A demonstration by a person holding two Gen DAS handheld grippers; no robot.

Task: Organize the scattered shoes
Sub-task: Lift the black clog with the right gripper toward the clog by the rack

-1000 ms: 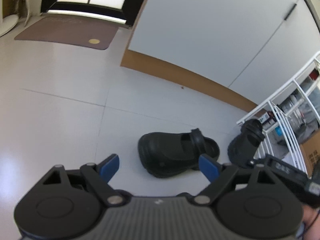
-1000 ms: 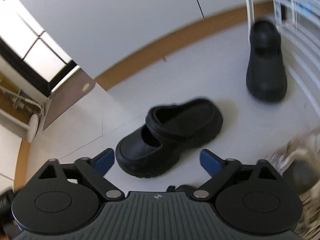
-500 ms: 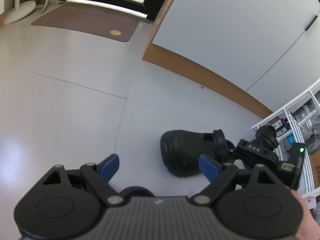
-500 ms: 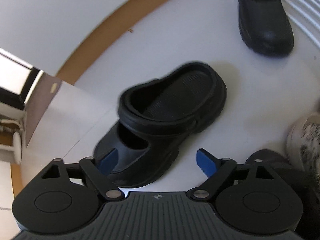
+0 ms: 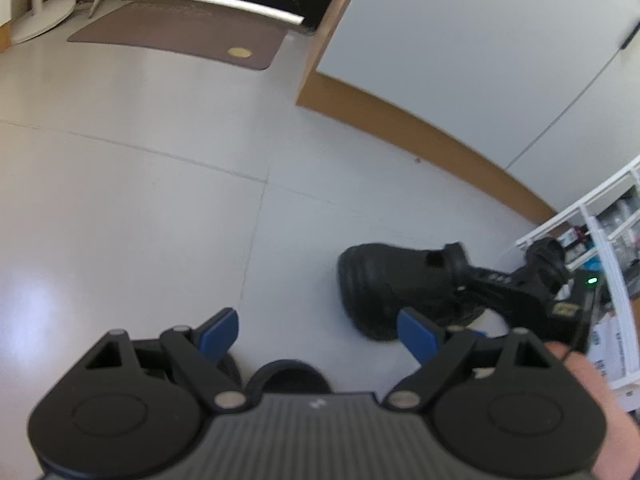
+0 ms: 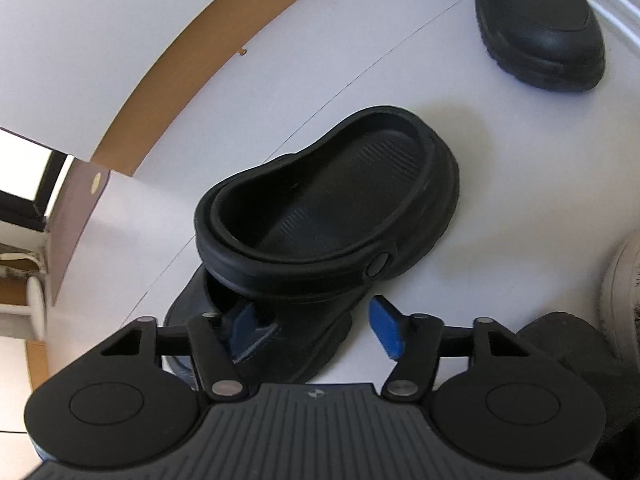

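Black rubber clog w/ heel strap (image 6: 320, 216) is seen lying on the pale tiled floor (image 5: 120, 200), near the brown skirting board (image 6: 180, 60) of the grey wall. In the right wrist view it fills the centre, heel toward 2 o'clock, toe down at 7 o'clock. The right gripper (image 6: 318, 330) is spread wide around the toe end: one blue-padded finger (image 6: 250, 330) is tucked inside the opening under the strap, the other blue pad (image 6: 384, 330) is left outside the clog's side wall, not touching. Nothing is clamped yet.

A second black clog (image 6: 536, 28) is shown at 1 o'clock, well apart from the first, right beside the white wire rack (image 6: 616, 8). At 4 o'clock a white mottled shoe (image 6: 622, 292) is partly cut by the frame edge; a dark rounded shape sits just below it, can't tell what.

In the left wrist view the same clog (image 5: 400, 288) is caught at 3 o'clock, w/ the right-hand tool (image 5: 528, 296) reaching into it, green LED lit. The left gripper (image 5: 318, 334) is held wide, nothing between its blue pads, hovering over bare floor. A hand (image 5: 592, 408) is glimpsed at 4 o'clock. A brown doormat (image 5: 180, 32) is laid at 11 o'clock by the doorway; the rack w/ clutter is at 3 o'clock.
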